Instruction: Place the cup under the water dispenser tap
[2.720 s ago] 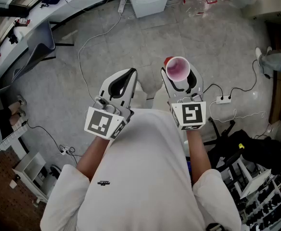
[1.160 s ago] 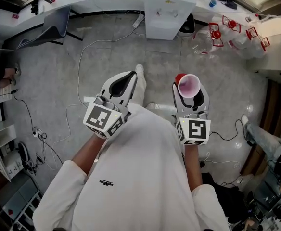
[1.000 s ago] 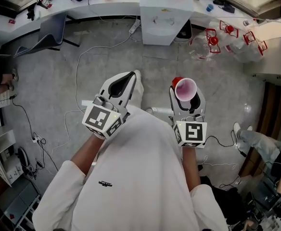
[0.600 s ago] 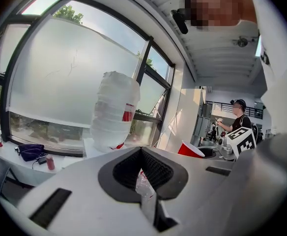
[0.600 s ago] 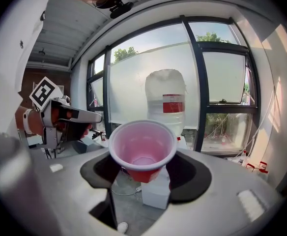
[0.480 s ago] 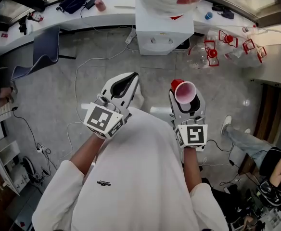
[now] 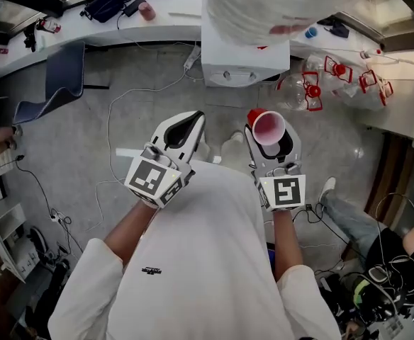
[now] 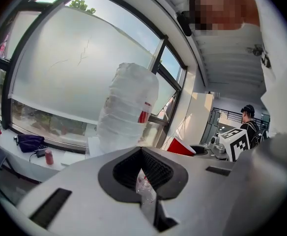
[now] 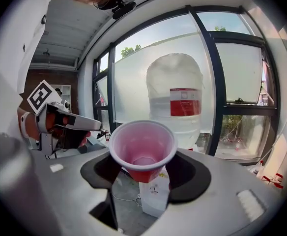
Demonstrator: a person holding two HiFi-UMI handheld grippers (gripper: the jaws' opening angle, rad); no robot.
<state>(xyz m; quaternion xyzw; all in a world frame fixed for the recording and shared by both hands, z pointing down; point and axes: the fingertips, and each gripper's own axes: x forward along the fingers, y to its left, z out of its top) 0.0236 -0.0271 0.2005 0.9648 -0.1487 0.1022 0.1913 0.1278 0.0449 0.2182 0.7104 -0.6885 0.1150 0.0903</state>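
**Red cup held short of the water dispenser**

The white water dispenser (image 7: 239, 55) stands on the floor ahead. Its big clear bottle (image 9: 174, 102) carries a red label whose print is too small to read. The left tongs (image 7: 191, 121) are closed on nothing. The right tongs (image 7: 269, 136) clamp the red cup (image 7: 268, 127), which is upright and apart from the dispenser.

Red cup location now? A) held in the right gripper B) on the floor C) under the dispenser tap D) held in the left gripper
A: the red cup stands upright, clamped between the jaws of the right gripper, with the water dispenser ahead of it and not yet reached.
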